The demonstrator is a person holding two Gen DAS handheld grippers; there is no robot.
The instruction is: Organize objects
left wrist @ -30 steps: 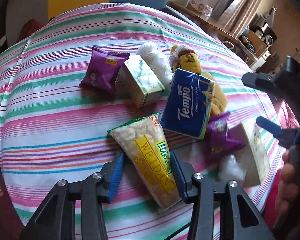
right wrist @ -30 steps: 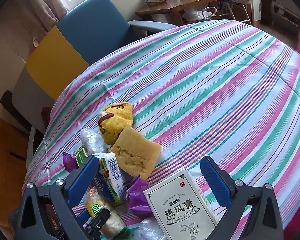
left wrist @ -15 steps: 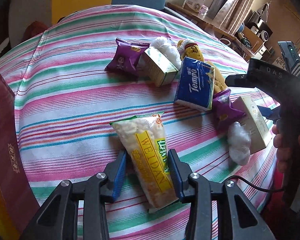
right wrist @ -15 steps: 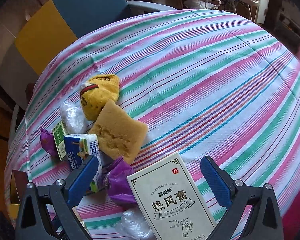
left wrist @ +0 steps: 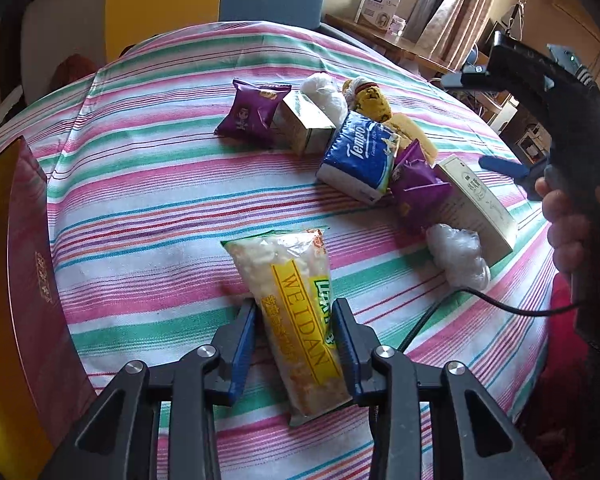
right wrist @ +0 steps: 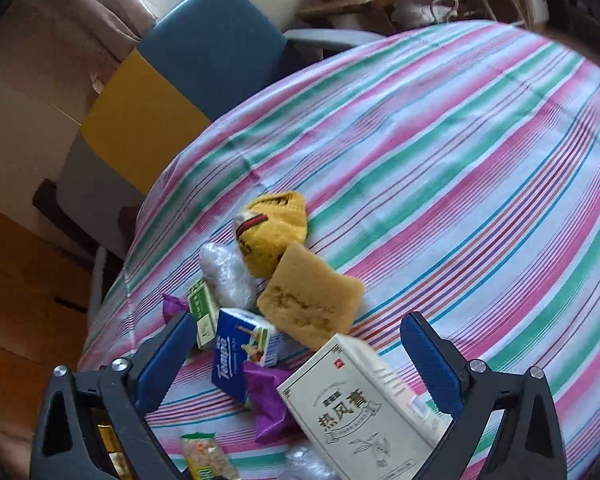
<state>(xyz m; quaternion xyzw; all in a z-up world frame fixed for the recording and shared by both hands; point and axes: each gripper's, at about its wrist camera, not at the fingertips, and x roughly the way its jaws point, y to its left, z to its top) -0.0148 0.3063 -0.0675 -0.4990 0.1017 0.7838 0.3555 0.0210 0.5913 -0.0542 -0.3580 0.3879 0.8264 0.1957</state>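
Note:
My left gripper (left wrist: 294, 320) is shut on a clear and yellow "WEIDAN" snack bag (left wrist: 288, 292), held above the striped tablecloth (left wrist: 148, 184). A pile lies beyond: purple snack packet (left wrist: 252, 114), green-white box (left wrist: 304, 126), blue Tempo tissue pack (left wrist: 358, 156), second purple packet (left wrist: 418, 188), white medicine box (left wrist: 476, 202), two clear plastic wads (left wrist: 458, 256), yellow plush toy (left wrist: 374, 100). My right gripper (right wrist: 296, 344) is open above the white medicine box (right wrist: 364, 412), with the Tempo pack (right wrist: 236, 348), sponge (right wrist: 310, 306) and plush toy (right wrist: 272, 232) ahead. It also shows in the left wrist view (left wrist: 560, 92).
A dark red and gold box (left wrist: 24, 280) lies at the table's left edge. A blue and yellow chair (right wrist: 196, 72) stands behind the table. A wooden desk (left wrist: 396, 40) with clutter stands at the back right. A black cable (left wrist: 480, 300) trails over the table's near right.
My left gripper has drawn back toward the near left with the WEIDAN bag, away from the pile. The right gripper has stayed open over the white box.

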